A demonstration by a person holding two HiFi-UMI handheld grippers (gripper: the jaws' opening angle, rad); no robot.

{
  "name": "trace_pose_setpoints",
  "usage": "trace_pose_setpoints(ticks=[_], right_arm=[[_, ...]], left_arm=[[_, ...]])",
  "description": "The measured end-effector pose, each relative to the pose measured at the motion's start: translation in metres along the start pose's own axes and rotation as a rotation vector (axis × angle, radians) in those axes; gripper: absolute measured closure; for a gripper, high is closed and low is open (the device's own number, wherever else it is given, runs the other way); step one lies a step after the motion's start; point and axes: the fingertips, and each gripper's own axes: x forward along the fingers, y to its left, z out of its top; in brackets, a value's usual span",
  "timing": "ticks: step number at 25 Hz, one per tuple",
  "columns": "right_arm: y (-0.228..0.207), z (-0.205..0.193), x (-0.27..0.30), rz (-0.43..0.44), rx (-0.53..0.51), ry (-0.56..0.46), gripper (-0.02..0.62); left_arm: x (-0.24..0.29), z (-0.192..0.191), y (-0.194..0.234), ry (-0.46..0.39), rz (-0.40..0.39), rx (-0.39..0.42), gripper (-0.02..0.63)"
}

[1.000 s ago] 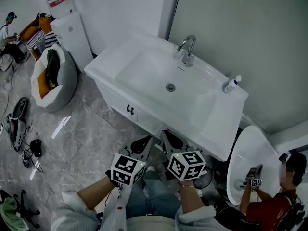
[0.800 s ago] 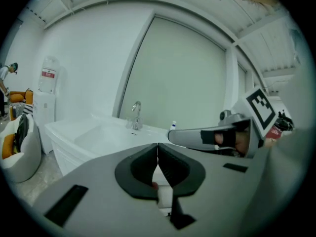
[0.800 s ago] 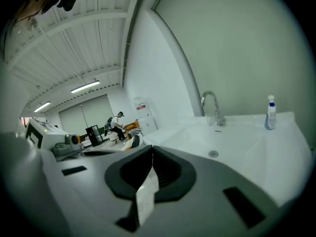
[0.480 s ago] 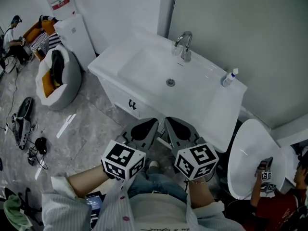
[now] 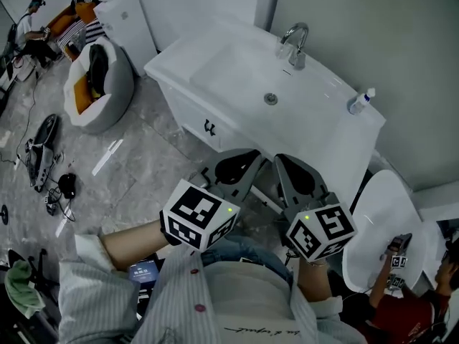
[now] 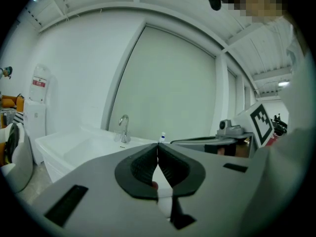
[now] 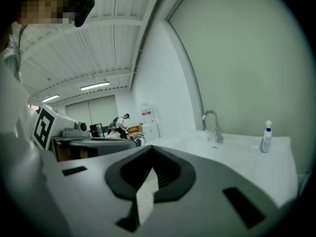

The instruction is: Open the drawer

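A white vanity with a sink basin [image 5: 237, 70] stands against the wall. Its front has a drawer with a small dark handle [image 5: 209, 127], and that drawer is closed. Both grippers hover in front of the vanity, apart from it, pointing roughly level toward it. My left gripper [image 5: 247, 156] is shut with nothing between its jaws, and its tips meet in the left gripper view [image 6: 158, 145]. My right gripper [image 5: 285, 160] is shut and empty too, as the right gripper view [image 7: 150, 148] shows. The drawer is out of sight in both gripper views.
A chrome faucet [image 5: 294, 45] and a small spray bottle [image 5: 362, 100] stand on the counter. A beanbag [image 5: 97, 84] and a white dispenser [image 5: 125, 20] are at the left, with cables and gear [image 5: 43, 156] on the floor. A round white basin [image 5: 376, 228] and a seated person [image 5: 401, 307] are at the right.
Both grippers have risen and come closer to the head camera, now larger in view. The vanity has shifted right and up in the picture. The drawer has stayed closed.
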Motion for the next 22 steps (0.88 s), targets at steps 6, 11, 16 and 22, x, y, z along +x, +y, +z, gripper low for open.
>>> trace_pose_setpoints(ticks=[6, 11, 16, 22], right_arm=[[0.004, -0.001, 0.004, 0.007, 0.002, 0.014, 0.586], [0.003, -0.002, 0.006, 0.010, 0.000, 0.022, 0.588], [0.001, -0.002, 0.002, 0.002, 0.006, 0.014, 0.586], [-0.002, -0.006, 0.001, -0.007, -0.001, 0.027, 0.588]], left_arm=[[-0.003, 0.004, 0.001, -0.005, 0.001, -0.011, 0.589], [-0.003, 0.002, 0.000, -0.005, -0.001, 0.000, 0.589], [0.000, 0.001, -0.006, 0.001, -0.019, 0.016, 0.589], [0.006, -0.007, -0.010, 0.024, -0.043, 0.014, 0.589]])
